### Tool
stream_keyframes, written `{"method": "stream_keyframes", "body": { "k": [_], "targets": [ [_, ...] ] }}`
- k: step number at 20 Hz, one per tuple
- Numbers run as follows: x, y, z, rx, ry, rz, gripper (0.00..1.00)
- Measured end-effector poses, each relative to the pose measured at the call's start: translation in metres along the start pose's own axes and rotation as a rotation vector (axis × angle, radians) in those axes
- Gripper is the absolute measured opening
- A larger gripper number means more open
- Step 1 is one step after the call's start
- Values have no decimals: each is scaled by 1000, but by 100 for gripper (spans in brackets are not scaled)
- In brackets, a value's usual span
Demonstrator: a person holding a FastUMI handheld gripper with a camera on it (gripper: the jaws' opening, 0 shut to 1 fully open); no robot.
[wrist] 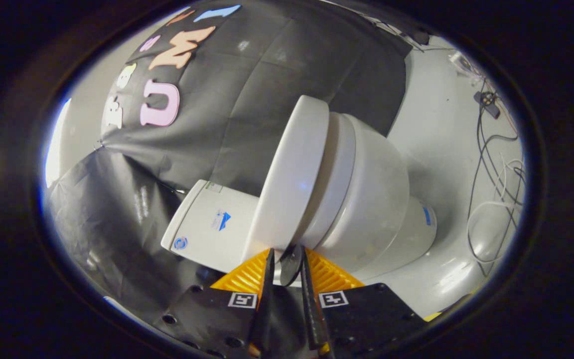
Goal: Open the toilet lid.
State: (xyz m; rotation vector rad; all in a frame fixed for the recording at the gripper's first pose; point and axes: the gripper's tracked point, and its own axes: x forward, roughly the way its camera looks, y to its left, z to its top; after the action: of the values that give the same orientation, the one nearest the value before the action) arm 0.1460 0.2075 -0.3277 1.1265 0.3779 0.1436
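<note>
Around me the booth is mostly black cloth [267, 99], creased and hanging behind the toilet, and a pale floor [441, 149] on the far side of it. Loose cables [491, 164] trail in loops across that floor, well apart from my fingers, with a small dark plug or clip [489, 99] lying near the cloth's far corner. None of this sits between me and the toilet; the one thing in front of my tips is the toilet itself.

The whole scene appears rolled on its side from where I look. The toilet's tank [212, 229] shows as a white box with small blue stickers, lying just beyond my fingers to one side. The bowl [376, 199] bulges out on the other side, with its base [416, 234] meeting the floor further off.

The toilet lid [292, 179] is a broad white slab between tank and bowl, resting close against the seat ring, with only a thin seam showing between them. Its near edge comes right down to my gripper [287, 259].

My two fingers [268, 279] are drawn nearly together, with a narrow gap left between them. In that gap sits a small dark rounded piece, right at the lid's rim. Whether both fingers actually press on the lid's edge, I cannot tell; the tips touch or almost touch it where the lid meets the seat.
</note>
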Motion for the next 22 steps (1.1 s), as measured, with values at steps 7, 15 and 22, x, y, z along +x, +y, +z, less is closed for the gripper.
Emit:
{"method": "stream_keyframes", "body": {
  "k": [7, 15, 22],
  "targets": [
    [13, -3, 1, 69, 12, -75, 6],
    [0, 14, -3, 99, -52, -241, 1],
    [-4, 39, 8, 51, -97, -247, 1]
  ]
}}
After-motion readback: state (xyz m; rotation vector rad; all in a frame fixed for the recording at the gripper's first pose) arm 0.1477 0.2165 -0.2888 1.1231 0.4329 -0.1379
